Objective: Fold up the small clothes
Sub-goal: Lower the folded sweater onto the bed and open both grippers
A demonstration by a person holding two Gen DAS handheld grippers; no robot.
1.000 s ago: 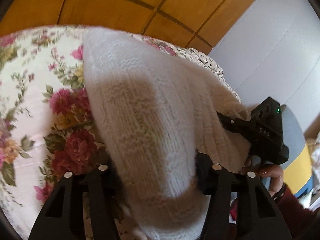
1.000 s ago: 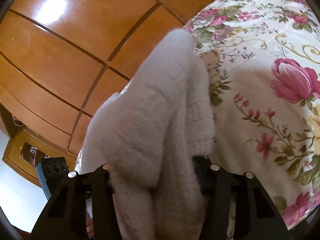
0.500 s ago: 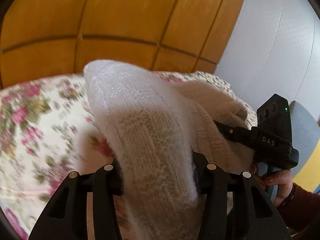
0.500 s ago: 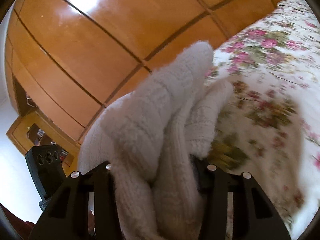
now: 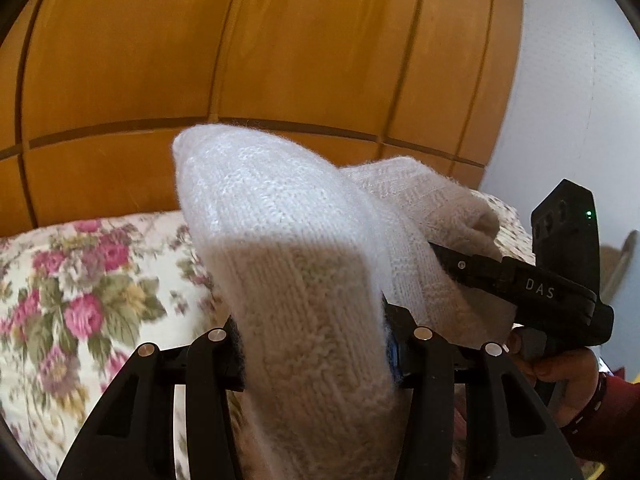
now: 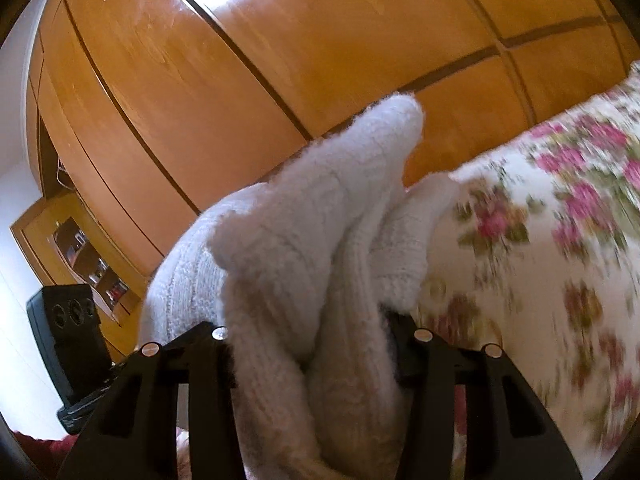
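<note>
The orange-brown panelled wooden wardrobe [image 5: 280, 48] fills the background of both views, and everything else reads against it: below its doors spreads the cream bedspread printed with pink roses [image 5: 72, 292], and in front of the doors, lifted off the bedspread, hangs the white fluffy knitted garment [image 5: 280, 232] — the thing being folded. The left gripper [image 5: 316, 356] is clenched on one thick bunch of the knit, the wool bulging up between its black fingers; the right gripper [image 6: 312, 352] is likewise clamped on a doubled wad of the same garment [image 6: 320, 240]. In the left wrist view the right gripper's black body [image 5: 532, 288] lies to the right of the wardrobe, pressed into the wool and held by a hand in a dark red sleeve [image 5: 560, 376]. The step in hand looks like carrying the garment in the air, mid-fold or spreading; next it probably needs lowering onto the bedspread below the wardrobe, edges drawn apart so it lands flat. Little stands in the way — the main risk is the soft knit bunching or slipping unevenly, and a pale grey wall [image 5: 580, 100] sits close at the wardrobe's right
</note>
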